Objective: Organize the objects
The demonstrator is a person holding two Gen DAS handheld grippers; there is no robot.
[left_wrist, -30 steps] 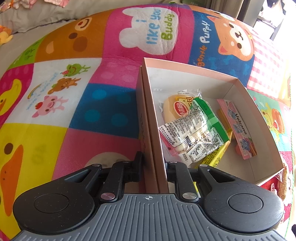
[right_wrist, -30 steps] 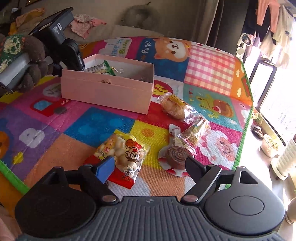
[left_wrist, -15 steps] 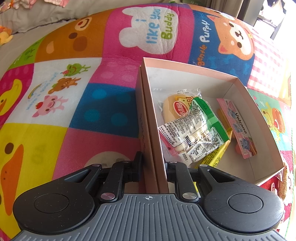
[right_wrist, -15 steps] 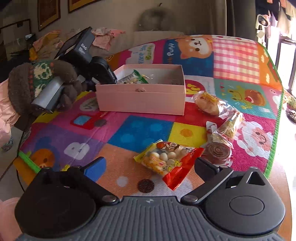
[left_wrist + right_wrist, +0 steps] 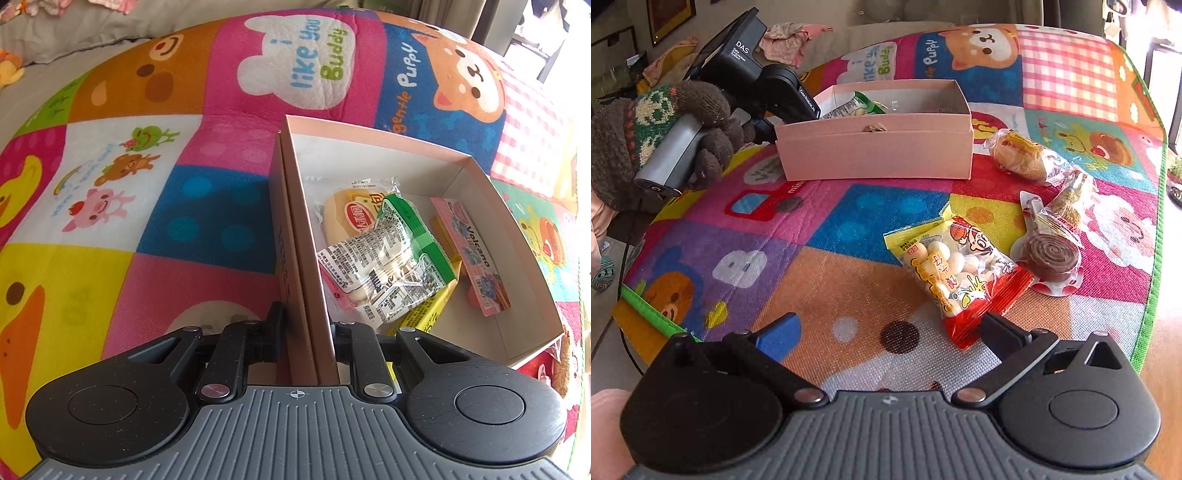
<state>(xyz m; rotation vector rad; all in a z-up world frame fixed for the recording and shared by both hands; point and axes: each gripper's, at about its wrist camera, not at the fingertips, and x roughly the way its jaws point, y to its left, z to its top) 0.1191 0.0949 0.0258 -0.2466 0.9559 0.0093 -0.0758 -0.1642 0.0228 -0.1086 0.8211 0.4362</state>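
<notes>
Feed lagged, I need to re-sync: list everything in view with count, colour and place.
box: 1, pink, on mat
snack packets in box: several, mixed, piled inside
egg-ball snack bag: 1, yellow-red, mat, near right gripper
bread bun: 1, clear wrap, right of box
cone snack: 1, clear wrap, beside bun
brown roll snack: 1, mat
play mat: 1, multicolour
left gripper: clamped on box wall
right gripper: open, above mat

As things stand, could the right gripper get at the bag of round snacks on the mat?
Probably yes: the right gripper is open, the snack bag lies flat just ahead of its fingers, and nothing sits between them.
</notes>
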